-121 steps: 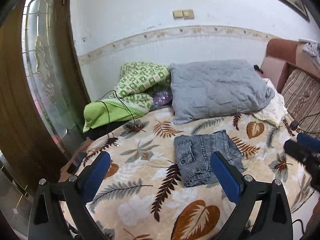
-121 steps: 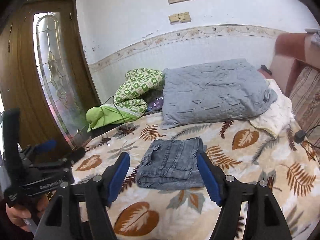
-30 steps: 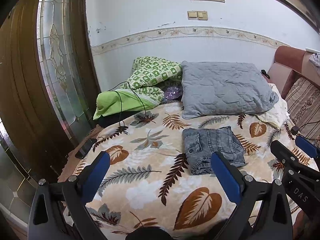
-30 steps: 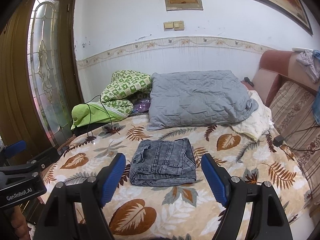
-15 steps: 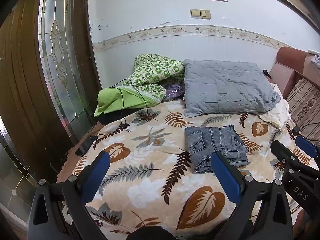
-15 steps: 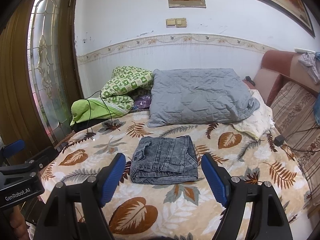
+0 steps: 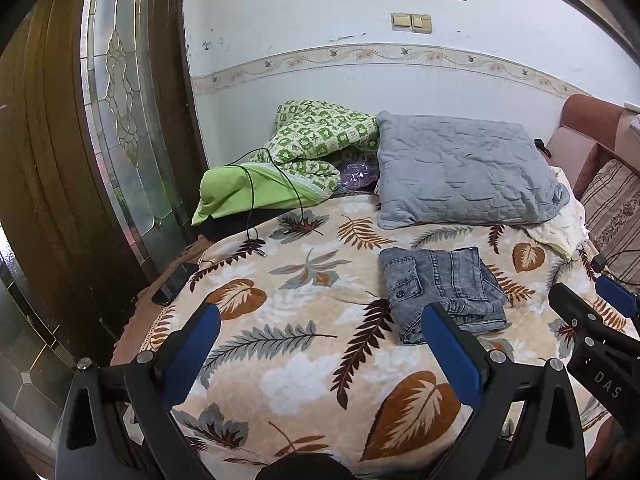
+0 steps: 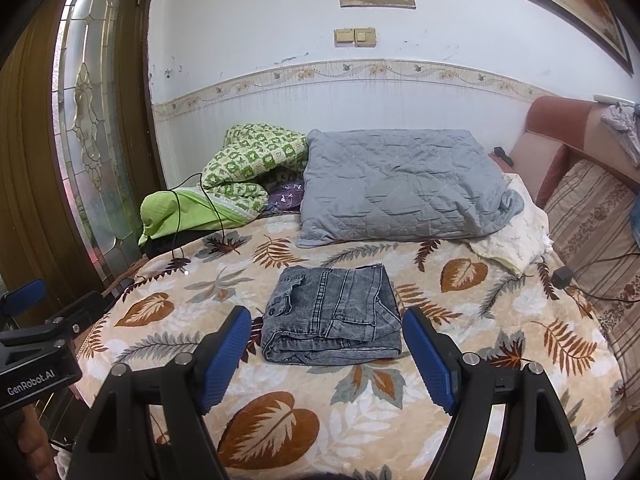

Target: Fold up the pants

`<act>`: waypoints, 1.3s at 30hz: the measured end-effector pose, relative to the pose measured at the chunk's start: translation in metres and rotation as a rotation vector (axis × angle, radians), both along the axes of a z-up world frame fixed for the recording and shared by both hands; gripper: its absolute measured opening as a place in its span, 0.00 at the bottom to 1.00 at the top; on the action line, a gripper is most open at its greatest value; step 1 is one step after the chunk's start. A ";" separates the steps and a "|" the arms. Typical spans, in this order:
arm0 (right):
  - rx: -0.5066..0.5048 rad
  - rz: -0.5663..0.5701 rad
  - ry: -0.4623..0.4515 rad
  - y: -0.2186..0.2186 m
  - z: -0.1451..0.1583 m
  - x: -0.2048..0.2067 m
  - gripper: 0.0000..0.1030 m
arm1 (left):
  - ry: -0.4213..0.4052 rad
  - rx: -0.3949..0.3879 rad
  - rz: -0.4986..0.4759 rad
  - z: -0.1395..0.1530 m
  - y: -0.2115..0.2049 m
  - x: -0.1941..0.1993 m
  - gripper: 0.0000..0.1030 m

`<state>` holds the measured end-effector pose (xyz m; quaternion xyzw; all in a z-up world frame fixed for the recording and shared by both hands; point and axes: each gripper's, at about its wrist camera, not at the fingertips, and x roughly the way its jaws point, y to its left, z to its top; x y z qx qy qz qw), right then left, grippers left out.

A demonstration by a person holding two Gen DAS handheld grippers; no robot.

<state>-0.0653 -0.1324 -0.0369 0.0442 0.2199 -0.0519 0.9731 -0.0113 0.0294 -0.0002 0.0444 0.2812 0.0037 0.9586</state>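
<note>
The grey denim pants [image 8: 332, 314] lie folded into a compact rectangle on the leaf-print blanket [image 8: 280, 420], in the middle of the bed. They also show in the left wrist view [image 7: 440, 288], right of centre. My right gripper [image 8: 326, 344] is open and empty, held back from the pants near the bed's front edge. My left gripper [image 7: 320, 340] is open and empty, over the blanket to the left of the pants. The right gripper's body shows at the right edge of the left wrist view [image 7: 596, 344].
A grey quilted pillow [image 8: 400, 188] and a green checked quilt [image 8: 248, 164] lie at the back by the wall. A black cable [image 8: 196, 216] runs over the green bundle. A wooden door with glass [image 7: 120, 120] stands left. A charger [image 8: 562, 276] lies at right.
Both grippers have pulled back and risen away from the bed, so more of the room shows. The folded pants have not moved.
</note>
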 end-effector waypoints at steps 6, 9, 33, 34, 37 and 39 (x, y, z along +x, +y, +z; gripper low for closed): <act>0.001 0.004 0.009 0.001 -0.002 0.005 0.78 | 0.008 -0.002 0.005 -0.004 0.002 0.004 0.97; 0.001 0.006 0.013 0.003 -0.005 0.008 0.78 | 0.008 -0.002 0.009 -0.005 0.004 0.005 0.97; 0.010 0.004 0.031 0.000 -0.014 0.023 0.79 | 0.021 0.006 0.005 -0.008 0.005 0.011 0.97; 0.009 0.004 0.029 0.000 -0.014 0.022 0.79 | 0.018 0.007 0.005 -0.007 0.005 0.010 0.97; 0.008 0.005 0.022 0.001 -0.011 0.018 0.79 | 0.007 0.005 0.006 -0.002 0.006 0.005 0.97; 0.006 0.006 0.015 0.002 -0.008 0.015 0.79 | -0.005 0.002 0.006 0.002 0.006 0.001 0.97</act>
